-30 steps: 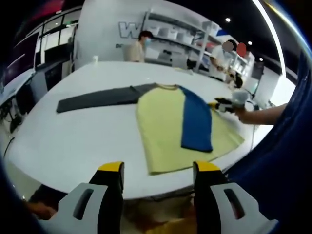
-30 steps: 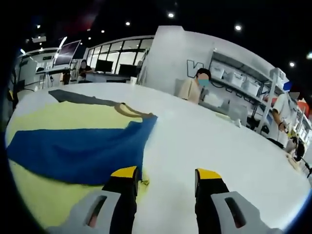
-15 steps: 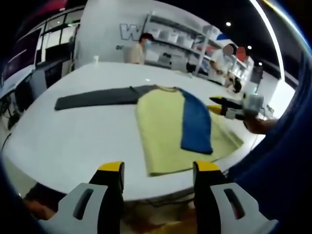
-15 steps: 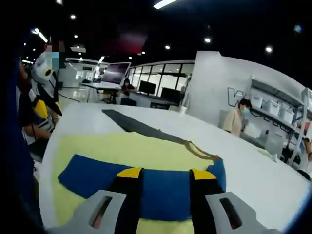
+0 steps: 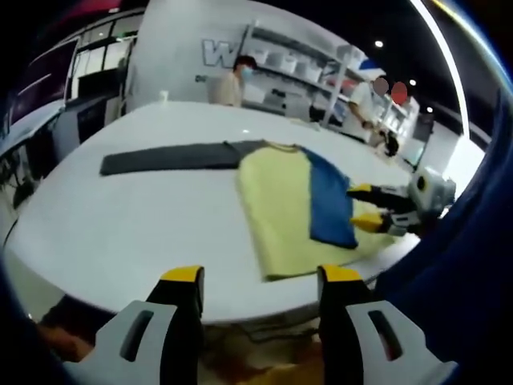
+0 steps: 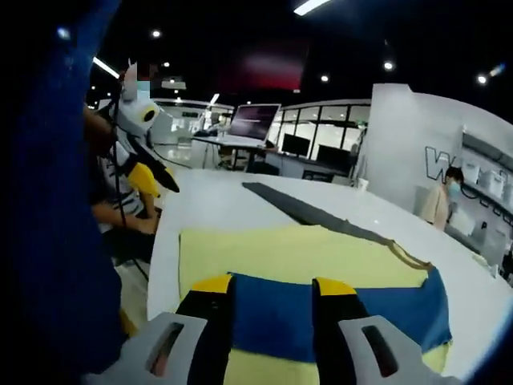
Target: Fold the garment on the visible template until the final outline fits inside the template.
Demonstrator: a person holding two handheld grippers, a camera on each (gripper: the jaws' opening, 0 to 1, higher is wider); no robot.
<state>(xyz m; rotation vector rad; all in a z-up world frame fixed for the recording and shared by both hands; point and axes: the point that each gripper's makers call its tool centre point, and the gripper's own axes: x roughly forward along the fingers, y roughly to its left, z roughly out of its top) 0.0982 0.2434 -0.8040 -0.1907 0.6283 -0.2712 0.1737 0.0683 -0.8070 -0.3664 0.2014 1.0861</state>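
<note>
A yellow shirt (image 5: 276, 204) lies flat on the white table (image 5: 120, 233). Its blue sleeve (image 5: 327, 204) is folded over the body, and its grey sleeve (image 5: 172, 156) stretches out to the left. My left gripper (image 5: 258, 277) hangs open off the table's near edge, short of the shirt. In that view my right gripper (image 5: 367, 206) stands open at the shirt's right edge. In the right gripper view my right gripper (image 6: 272, 285) is open just above the blue sleeve (image 6: 385, 309), with the yellow body (image 6: 296, 249) and grey sleeve (image 6: 309, 212) beyond. The left gripper (image 6: 148, 178) shows at upper left.
The table's rounded near edge (image 5: 160, 301) drops off in front of my left gripper. A person's blue sleeve (image 5: 473, 265) covers the right side. People (image 5: 232, 80) stand behind the table by shelves (image 5: 304, 60). Desks with monitors (image 6: 252, 124) lie past the far end.
My right gripper has drawn back from beside the collar end to the shirt's right edge and now sits over the folded blue sleeve. The left gripper has hardly moved.
</note>
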